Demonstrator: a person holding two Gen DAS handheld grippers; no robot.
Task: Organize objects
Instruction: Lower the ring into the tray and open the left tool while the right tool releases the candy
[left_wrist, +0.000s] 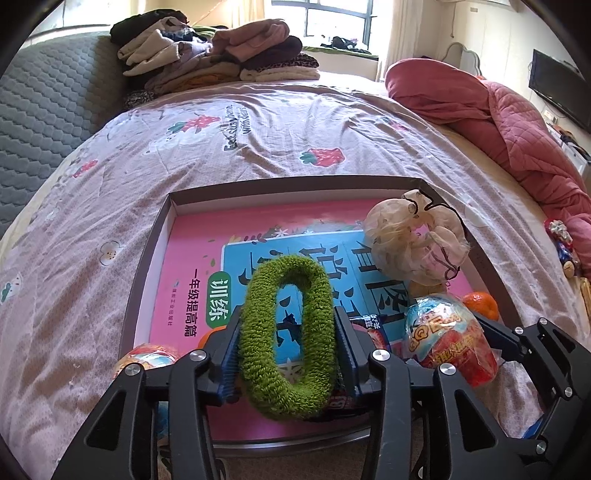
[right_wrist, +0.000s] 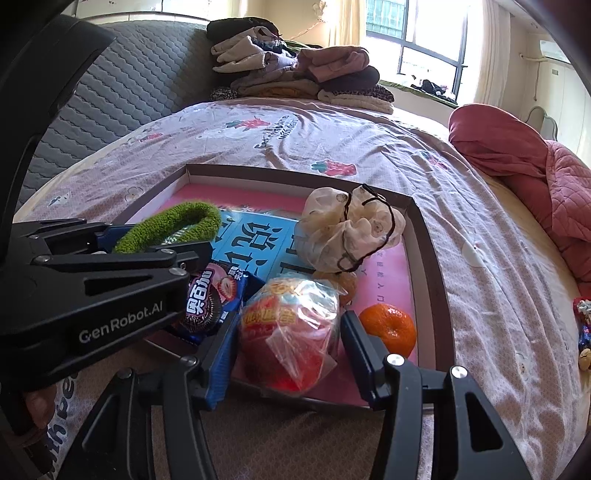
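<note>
My left gripper (left_wrist: 288, 343) is shut on a fuzzy green hair scrunchie (left_wrist: 288, 332), holding it upright over the near part of a shallow brown box (left_wrist: 295, 184) lined with a pink and blue book. The scrunchie (right_wrist: 170, 225) and left gripper (right_wrist: 122, 240) also show in the right wrist view. My right gripper (right_wrist: 288, 332) has its fingers on both sides of a red and blue wrapped snack egg (right_wrist: 291, 332), and seems shut on it. It also shows in the left wrist view (left_wrist: 447, 336).
In the box lie a cream scrunchie (right_wrist: 347, 229), an orange (right_wrist: 388, 326), a dark biscuit packet (right_wrist: 210, 302) and another wrapped egg (left_wrist: 147, 358). A clothes pile (left_wrist: 214, 51) and red quilt (left_wrist: 498, 122) lie on the bed. Small items (right_wrist: 583, 325) lie at the right.
</note>
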